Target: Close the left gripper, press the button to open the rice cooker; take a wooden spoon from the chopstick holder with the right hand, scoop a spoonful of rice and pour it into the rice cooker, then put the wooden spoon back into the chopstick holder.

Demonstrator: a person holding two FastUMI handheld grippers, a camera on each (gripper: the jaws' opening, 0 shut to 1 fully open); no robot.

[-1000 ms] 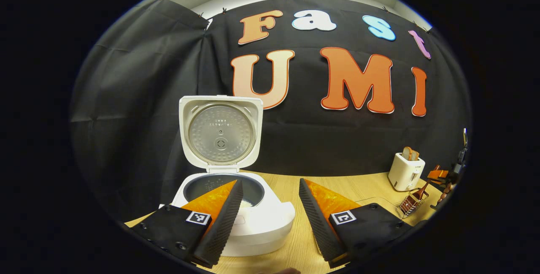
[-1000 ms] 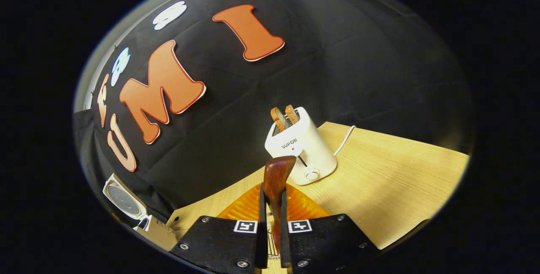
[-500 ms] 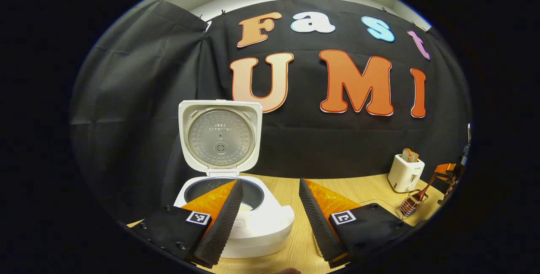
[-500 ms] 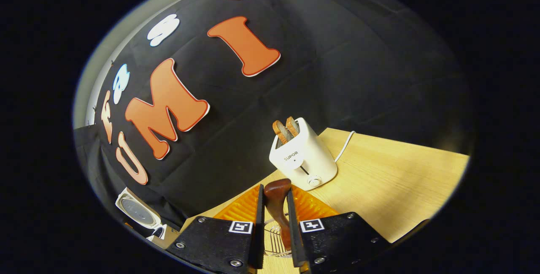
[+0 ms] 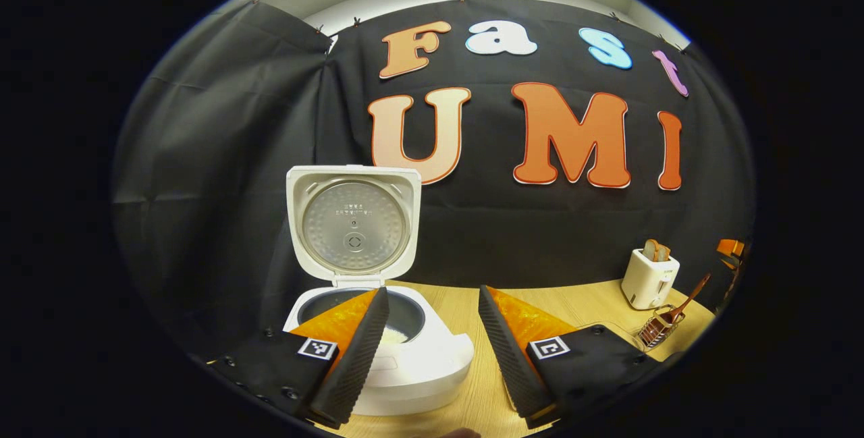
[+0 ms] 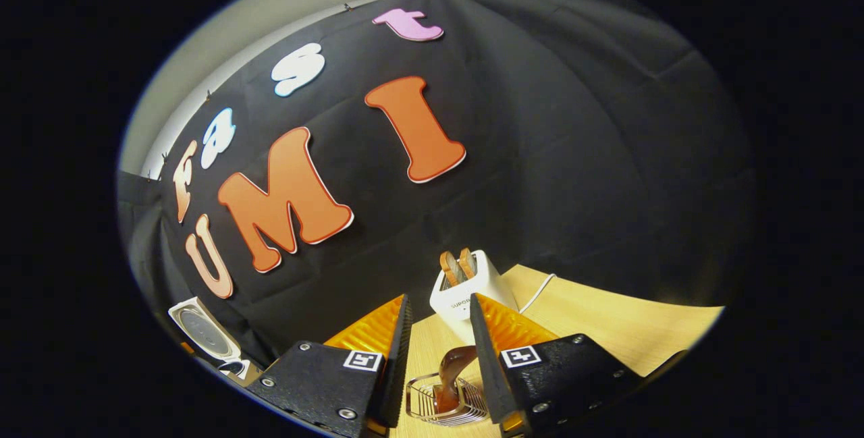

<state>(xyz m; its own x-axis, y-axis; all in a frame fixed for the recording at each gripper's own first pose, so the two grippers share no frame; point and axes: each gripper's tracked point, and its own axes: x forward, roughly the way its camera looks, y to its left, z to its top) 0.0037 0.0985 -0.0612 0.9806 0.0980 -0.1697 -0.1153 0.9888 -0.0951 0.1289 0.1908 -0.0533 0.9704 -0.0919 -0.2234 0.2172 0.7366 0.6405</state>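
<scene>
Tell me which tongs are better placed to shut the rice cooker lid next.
Left. The left tongs sit open at the rice cooker, its raised lid straight ahead. The right tongs hang open over the chopstick holder beside the toaster.

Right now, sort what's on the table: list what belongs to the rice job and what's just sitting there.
Belongs to the job:
- rice cooker, lid up, rice in the pot
- wooden spoon, standing in the chopstick holder
- right gripper, open above the spoon
- left gripper, open

Just sitting there:
- toaster with toast in its slots
</scene>
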